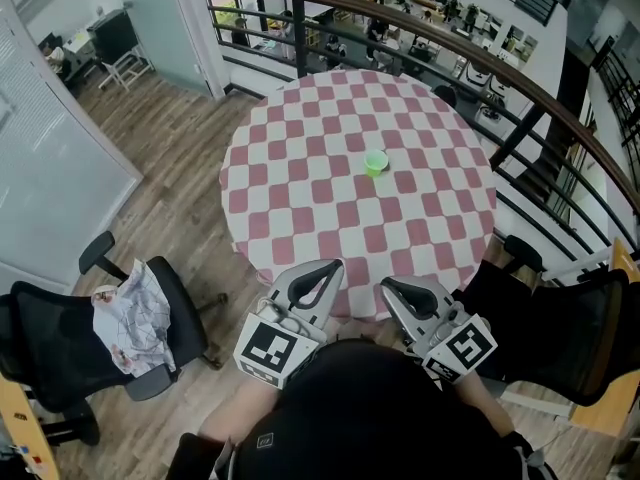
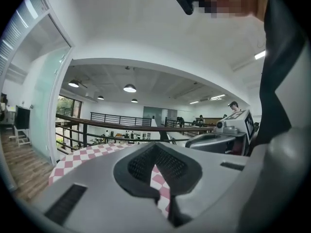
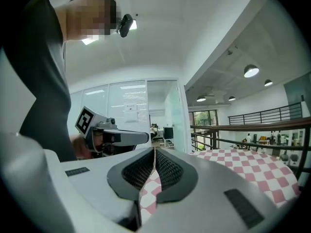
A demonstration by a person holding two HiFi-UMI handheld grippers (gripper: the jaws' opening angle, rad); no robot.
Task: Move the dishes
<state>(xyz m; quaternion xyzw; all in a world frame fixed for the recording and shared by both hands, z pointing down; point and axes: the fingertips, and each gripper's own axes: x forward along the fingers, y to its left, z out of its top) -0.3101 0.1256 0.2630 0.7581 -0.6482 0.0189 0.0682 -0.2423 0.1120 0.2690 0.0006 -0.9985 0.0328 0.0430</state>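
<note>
While we look steeply down from the head view, the brown wood-plank floor point(image 1: 170, 158) spreads widest, and on it stands our landmark, the round table under a pink-and-white checked cloth point(image 1: 300, 178). Round the table's far and right sides curves a dark metal railing with a brown wooden handrail point(image 1: 470, 53), close to the table edge. Left of the table's near edge we see a black mesh office chair on castors point(image 1: 50, 353), set apart from the table, and right of that edge a second black office chair point(image 1: 570, 338) stands close by the cloth's hem.

Over the table's near rim we hold both tools. The left grey two-jaw gripper with a square-marker cube point(image 1: 335, 265) hangs above the near edge of the cloth, and its own view shows the jaws closed, the ribbed black pads meeting at their tips with nothing but checked cloth seen through the gap behind them. The right grey two-jaw gripper with a square-marker cube point(image 1: 388, 286) hangs just beside it over the same rim, its jaws likewise pressed together and empty. The two tools sit side by side, not touching.

On the seat of the chair left of the table lies a crumpled white cloth with reddish marks point(image 1: 125, 318). Smallest, the small bright green plastic cup point(image 1: 376, 162) stands upright near the table's middle, alone on the cloth and well apart from both grippers.
</note>
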